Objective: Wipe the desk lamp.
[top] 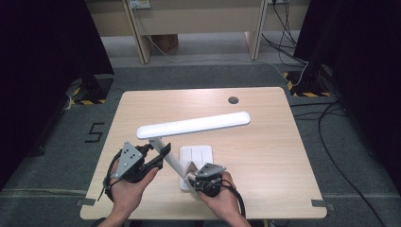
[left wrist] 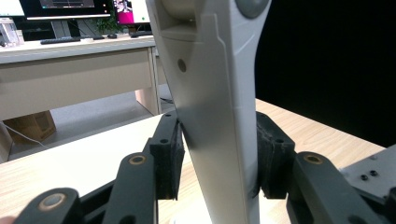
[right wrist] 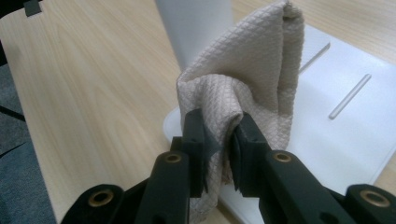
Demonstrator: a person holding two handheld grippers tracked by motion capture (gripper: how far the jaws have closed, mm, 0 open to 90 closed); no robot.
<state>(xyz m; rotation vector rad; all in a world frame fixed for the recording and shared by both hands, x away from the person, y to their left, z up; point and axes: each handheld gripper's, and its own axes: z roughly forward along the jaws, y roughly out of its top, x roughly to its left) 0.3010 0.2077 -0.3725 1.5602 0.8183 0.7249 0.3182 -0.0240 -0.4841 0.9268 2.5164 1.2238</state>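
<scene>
1. Holding the lamp's arm point(left wrist: 219, 116) steady is the job of my left gripper point(top: 158, 156): in the left gripper view the two pads sit against either side of the white arm, so I count it as clamped on it, not just around it.

2. My right gripper point(right wrist: 219, 144) is pinched on a bunched beige cloth point(right wrist: 252, 79). The fabric is squeezed between the pads and folds up above them (a loose peak, not a flat wiping face).

3. The cloth stands just ahead of my right jaws, touching or nearly touching the foot of the lamp's arm, and over the near edge of the white base point(right wrist: 345, 121). From the high view, my right gripper point(top: 204, 182) is at the near corner of the base point(top: 196, 153), close to my left one.

4. The long lamp head point(top: 194, 125) hangs beyond both grippers, tilted across the table point(top: 265, 156), with neither tool on it.

5. Progress, as I judge it: the lamp is braced and the cloth is gripped and brought to the joint where arm meets base, so wiping seems to be at its start or early on. I cannot tell which surfaces are already clean; nothing shows dust or streaks.

6. Left to do, I reckon: the arm, the base with its two grooves, and the head.
</scene>
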